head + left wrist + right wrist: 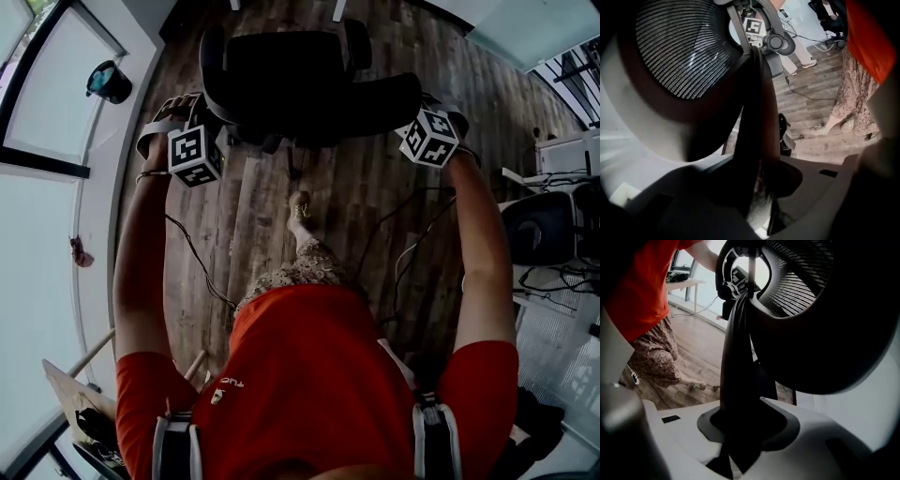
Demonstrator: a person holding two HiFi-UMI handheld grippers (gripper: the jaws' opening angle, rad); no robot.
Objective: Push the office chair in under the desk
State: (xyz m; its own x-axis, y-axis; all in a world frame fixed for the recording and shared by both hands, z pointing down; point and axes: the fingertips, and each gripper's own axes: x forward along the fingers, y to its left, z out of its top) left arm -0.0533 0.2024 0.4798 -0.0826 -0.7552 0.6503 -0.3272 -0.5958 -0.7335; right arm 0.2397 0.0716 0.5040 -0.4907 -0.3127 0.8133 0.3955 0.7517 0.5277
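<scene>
Gripping: the office chair [300, 84] is held from behind, one gripper on each side edge of its backrest [679, 47].
Left gripper: the left gripper [761, 187] has its jaws clamped on the dark left rim of the backrest, and the rim runs straight up between them. In the head view it [173, 108] sits at the chair's left shoulder.
Right gripper: the right gripper [740, 432] is the same deal, with its jaws closed down on the right rim. From above it [441, 105] is at the other shoulder.
Chair spot: it stands on the wood floor [356, 206] right in front of the person, seat pointing away.
Open room: there's bare floor between person and chair, with just one foot [300, 206] stepping into it — cables [192, 258] trail across the boards on both sides.
Left edge: a white ledge [56, 122] runs along near the chair, with a dark cup [110, 82] on it.
Right edge: a second chair [539, 225] and cable clutter sit well apart from the chair being held.
</scene>
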